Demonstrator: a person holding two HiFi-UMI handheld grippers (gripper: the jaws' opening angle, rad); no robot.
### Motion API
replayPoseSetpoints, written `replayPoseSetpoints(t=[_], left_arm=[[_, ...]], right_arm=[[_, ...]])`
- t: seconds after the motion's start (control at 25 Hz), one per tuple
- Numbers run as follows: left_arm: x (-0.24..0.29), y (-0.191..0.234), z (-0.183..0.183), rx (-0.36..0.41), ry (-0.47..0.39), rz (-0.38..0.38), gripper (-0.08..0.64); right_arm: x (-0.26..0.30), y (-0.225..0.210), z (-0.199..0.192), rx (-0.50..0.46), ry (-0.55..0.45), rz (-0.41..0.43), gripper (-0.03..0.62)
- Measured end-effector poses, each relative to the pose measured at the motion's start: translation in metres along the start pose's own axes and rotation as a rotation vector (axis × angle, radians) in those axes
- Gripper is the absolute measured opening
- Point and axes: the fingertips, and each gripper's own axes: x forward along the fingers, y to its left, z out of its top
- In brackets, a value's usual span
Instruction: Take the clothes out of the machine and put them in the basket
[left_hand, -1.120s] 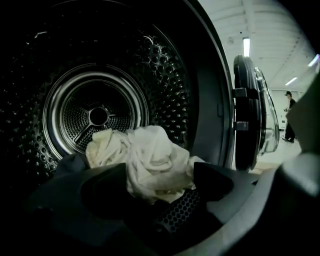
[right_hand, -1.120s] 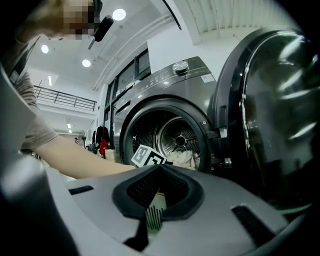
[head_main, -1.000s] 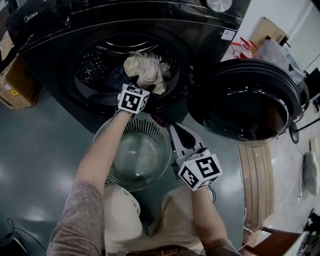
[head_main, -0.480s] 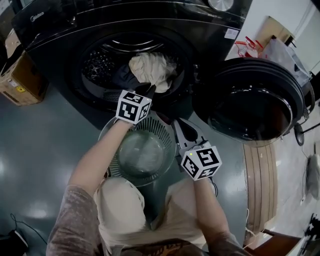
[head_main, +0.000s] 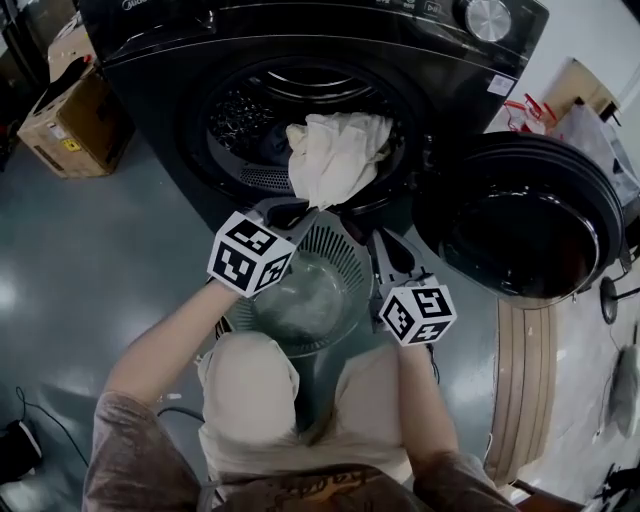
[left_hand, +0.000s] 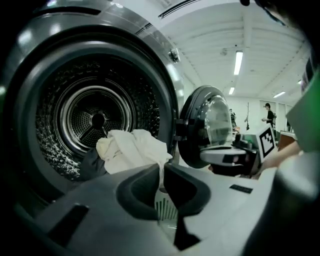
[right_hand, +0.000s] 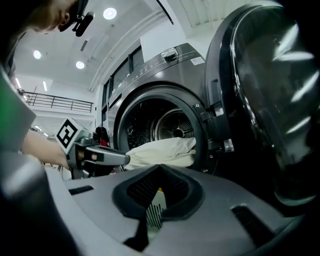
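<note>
The head view is dim and dark-toned. Pale glare patches lie on the glossy floor (head_main: 90, 250) toward 9 o'clock, soft reflections sit on the door glass (head_main: 520, 235) at 3 o'clock, and the white cloth (head_main: 335, 155) is the brightest spot. Both gripper views are brighter, one lit by strip lamps (left_hand: 238, 62) at 1 o'clock and the other by round lamps (right_hand: 109, 13) at 11 o'clock. Fisheye bending curves their edges, and the near foreground at 6 o'clock is soft and out of focus.

It is looking like a large lab hall: strip lights (left_hand: 238, 62) glowing overhead, cardboard boxes (head_main: 75, 120) sitting left of the washing machine (head_main: 300, 40).
</note>
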Motion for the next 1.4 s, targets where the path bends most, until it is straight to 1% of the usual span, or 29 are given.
replayPoseSetpoints(t=[0.2, 0.36, 0.48, 0.6, 0.64, 0.68, 0.8, 0.88, 1.16, 1.32, 1.4], left_arm=[[-0.039, -0.03, -0.004, 0.001, 0.009, -0.047, 0.029], [-0.062, -0.045, 0.003, 0.003, 0.001, -0.077, 0.029], [-0.068, -0.046, 0.005, -0.019, 0.001, -0.08, 0.029], [-0.067, -0.043, 0.004, -0.026, 0.005, -0.069, 0.032], [-0.066, -0.041, 0.003, -0.027, 0.003, -0.061, 0.043], [-0.065, -0.039, 0.003, -0.028, 0.001, -0.053, 0.075], [-0.057, -0.034, 0.005, -0.04, -0.011, -0.047, 0.197], [-0.048, -0.032, 0.006, -0.03, -0.019, -0.047, 0.241], [-0.001, -0.022, -0.001, 0.012, -0.012, -0.04, 0.268], [0.034, -0.003, 0.002, 0.049, -0.01, -0.011, 0.287], [0.05, 0.009, 0.006, 0.056, -0.012, 0.01, 0.293]], right_arm=[[0.007, 0.002, -0.001, 0.0, -0.001, 0.021, -0.003], [0.01, 0.007, -0.002, -0.007, 0.0, 0.038, -0.003], [0.012, 0.01, -0.003, -0.006, 0.002, 0.042, -0.003], [0.011, 0.012, -0.001, -0.004, -0.001, 0.045, -0.003], [0.01, 0.012, -0.001, -0.006, -0.001, 0.043, -0.003], [0.009, 0.011, -0.001, -0.006, -0.001, 0.04, -0.003], [0.005, 0.008, 0.001, 0.0, -0.006, 0.028, -0.003], [0.003, 0.007, 0.001, 0.002, -0.008, 0.022, -0.003], [-0.006, 0.007, 0.006, -0.014, -0.012, 0.007, -0.003], [-0.013, 0.004, 0.009, -0.018, -0.018, -0.008, -0.003], [-0.015, 0.004, 0.01, -0.025, -0.018, -0.012, -0.003]])
